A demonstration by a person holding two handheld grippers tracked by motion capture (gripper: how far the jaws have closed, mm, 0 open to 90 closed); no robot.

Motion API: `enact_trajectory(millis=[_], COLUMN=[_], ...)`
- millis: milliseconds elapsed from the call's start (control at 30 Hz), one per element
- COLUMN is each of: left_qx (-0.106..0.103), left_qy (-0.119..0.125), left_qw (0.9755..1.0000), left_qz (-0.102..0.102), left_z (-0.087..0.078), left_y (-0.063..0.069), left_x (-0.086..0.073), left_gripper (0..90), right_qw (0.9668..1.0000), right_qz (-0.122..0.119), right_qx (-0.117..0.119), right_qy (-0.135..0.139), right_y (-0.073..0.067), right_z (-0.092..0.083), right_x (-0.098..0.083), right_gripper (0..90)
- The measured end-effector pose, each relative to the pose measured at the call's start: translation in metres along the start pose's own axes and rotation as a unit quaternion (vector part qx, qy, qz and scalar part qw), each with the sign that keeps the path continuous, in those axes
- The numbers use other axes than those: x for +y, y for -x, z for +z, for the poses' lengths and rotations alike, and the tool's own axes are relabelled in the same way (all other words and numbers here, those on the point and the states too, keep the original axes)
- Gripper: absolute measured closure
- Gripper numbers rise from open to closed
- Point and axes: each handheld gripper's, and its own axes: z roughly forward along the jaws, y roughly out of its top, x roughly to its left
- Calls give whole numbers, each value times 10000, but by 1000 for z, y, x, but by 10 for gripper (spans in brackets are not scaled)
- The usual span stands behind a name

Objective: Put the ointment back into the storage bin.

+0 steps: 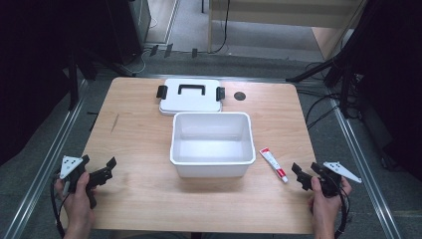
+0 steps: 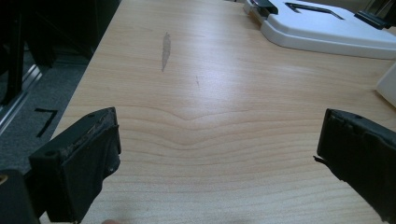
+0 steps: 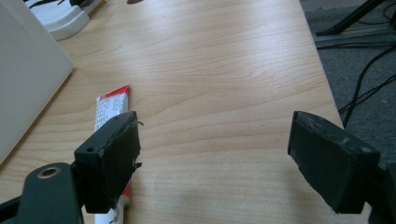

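White open box (image 1: 211, 144) sits mid-desk (image 1: 139, 129), its black-latched lid (image 1: 190, 95) just beyond, a red-and-white tube (image 1: 273, 164) at its right; both tongs, left (image 1: 100, 170) and right (image 1: 304, 175), gape released.

You work at a light wooden table (image 1: 134, 129) on grey carpet (image 1: 45, 149); pale wooden furniture (image 1: 278, 12) stands beyond.

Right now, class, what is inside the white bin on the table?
The white bin looks empty; its bare floor and far wall show. The near wall hides a strip of floor. Its lid lies behind it.
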Motion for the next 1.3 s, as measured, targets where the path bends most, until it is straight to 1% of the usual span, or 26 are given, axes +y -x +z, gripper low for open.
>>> enact_trajectory(millis=[100,167,267,333,367,400,433,467,500,567,600,633,667,733,800,833,867,900,933,967,1000,1033,1167,1233,1267,1300], left_qx=[29,15,-40,-33,-26,-26,-16,3,29,64,64,51,19,-25,-43,-67,-67,-86,-88,-88,-88,-79,-67,-62,-62,-95], left_qy=[-12,-44,-60,-107,-99,-99,-138,-214,-358,-424,-424,-432,-430,-431,-443,-434,-434,-419,-416,-416,-417,-436,-472,-472,-472,-474], left_qw=[10000,10000,10000,9999,9999,9999,9997,9996,9992,9990,9990,9989,9990,9990,9989,9990,9990,9990,9990,9990,9990,9990,9988,9988,9988,9988], left_qz=[16,32,23,103,128,128,189,161,153,159,159,168,156,146,116,113,113,109,109,109,113,104,73,80,80,63], left_z=[0,0,1,1,1,1,1,2,2,2,2,2,2,2,2,1,1,1,1,1,1,1,2,2,2,2], left_y=[1,2,3,6,6,6,7,8,9,9,9,10,10,9,8,7,7,7,7,7,7,7,6,7,7,7], left_x=[0,0,0,0,0,0,0,-1,-1,-1,-1,-1,-1,-1,-1,-1,-1,-1,-1,-1,-1,-1,-1,-1,-1,-1], left_gripper=[3,3,3,3,3,3,3,3,3,3,2,3,2,2,2,2,2,2,2,2,2,2,2,3,2,2], right_qw=[9999,9996,9995,9988,9982,9982,9961,9956,9951,9933,9933,9886,9871,9791,9693,9638,9638,9521,9480,9480,9373,9332,9117,9023,9023,8918], right_qz=[-88,-196,-174,-173,-191,-191,-259,-273,-315,-329,-329,-477,-498,-739,-959,-1072,-1072,-1273,-1366,-1366,-1450,-1497,-1724,-1863,-1863,-1932], right_qx=[-5,-108,-165,-285,-406,-406,-615,-643,-644,-645,-645,-588,-594,-543,-577,-568,-568,-494,-489,-489,-456,-449,-400,-395,-395,-392], right_qy=[-116,-178,-207,-352,-408,-408,-575,-617,-674,-903,-903,-1305,-1404,-1815,-2187,-2374,-2374,-2735,-2834,-2834,-3135,-3235,-3708,-3869,-3869,-4073], right_y=[-2,-5,-8,-7,-7,-7,-8,-8,-9,-10,-10,-14,-16,-22,-30,-34,-34,-42,-45,-45,-53,-55,-65,-71,-71,-78], right_z=[1,1,-2,-2,-3,-3,-3,-4,-4,-5,-5,-4,-4,-1,2,4,4,9,11,11,15,17,27,31,31,36], right_x=[0,1,4,7,8,8,13,15,18,24,24,32,34,39,43,44,44,47,48,48,51,51,55,57,57,59], right_gripper=[180,201,202,203,206,206,208,208,208,208,208,208,208,206,199,197,197,188,188,188,186,186,182,181,181,178])
